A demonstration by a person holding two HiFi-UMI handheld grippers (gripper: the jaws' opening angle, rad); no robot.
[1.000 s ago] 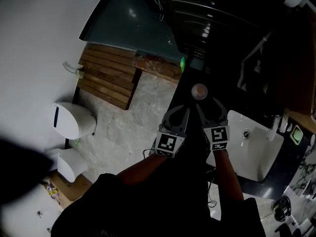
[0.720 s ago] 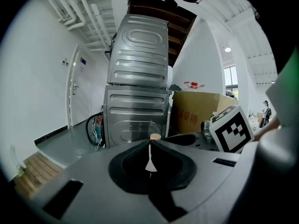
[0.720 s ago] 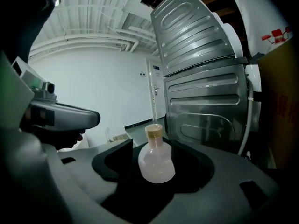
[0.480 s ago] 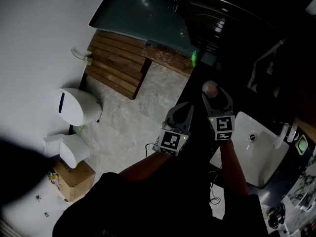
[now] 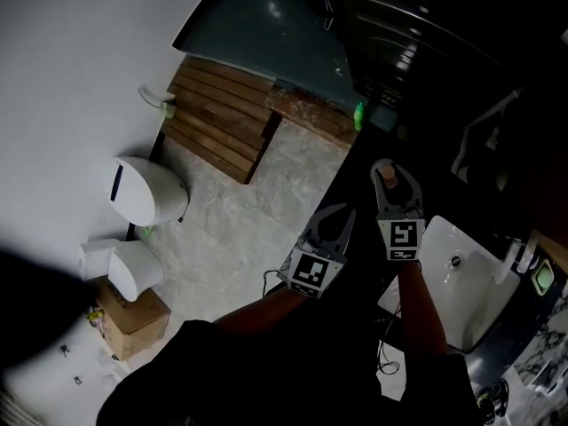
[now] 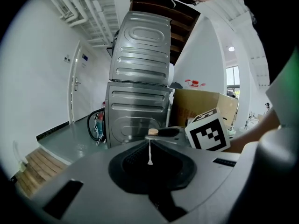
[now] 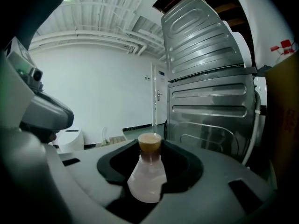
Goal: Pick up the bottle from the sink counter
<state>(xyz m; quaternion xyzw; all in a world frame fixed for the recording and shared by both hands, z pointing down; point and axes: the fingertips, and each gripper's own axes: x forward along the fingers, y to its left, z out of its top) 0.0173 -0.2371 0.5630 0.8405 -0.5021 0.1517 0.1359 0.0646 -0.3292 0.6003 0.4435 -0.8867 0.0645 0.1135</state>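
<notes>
A small flask-shaped bottle (image 7: 147, 178) with a pale body and a brown cork top (image 7: 149, 143) stands between the jaws of my right gripper (image 7: 149, 161). The jaws are closing, and the dark pads lie against both sides of the bottle's body. In the head view only the bottle's round top (image 5: 388, 175) shows, inside the right gripper (image 5: 389, 172) over the dark counter (image 5: 355, 193). My left gripper (image 5: 340, 213) hangs to the left of it, over the counter's edge. Its jaws (image 6: 149, 149) are shut with only a thin sliver of light between the pads.
A white sink basin (image 5: 461, 304) lies right of the right arm. Two stacked steel machines (image 6: 140, 111) stand beyond the bottle. On the floor to the left are a toilet (image 5: 146, 189), a wooden slat mat (image 5: 222, 122) and a cardboard box (image 5: 124, 316).
My right gripper has moved forward until the bottle's top sits between its jaws, and the jaws have narrowed around it. The left gripper has stayed shut beside it.
</notes>
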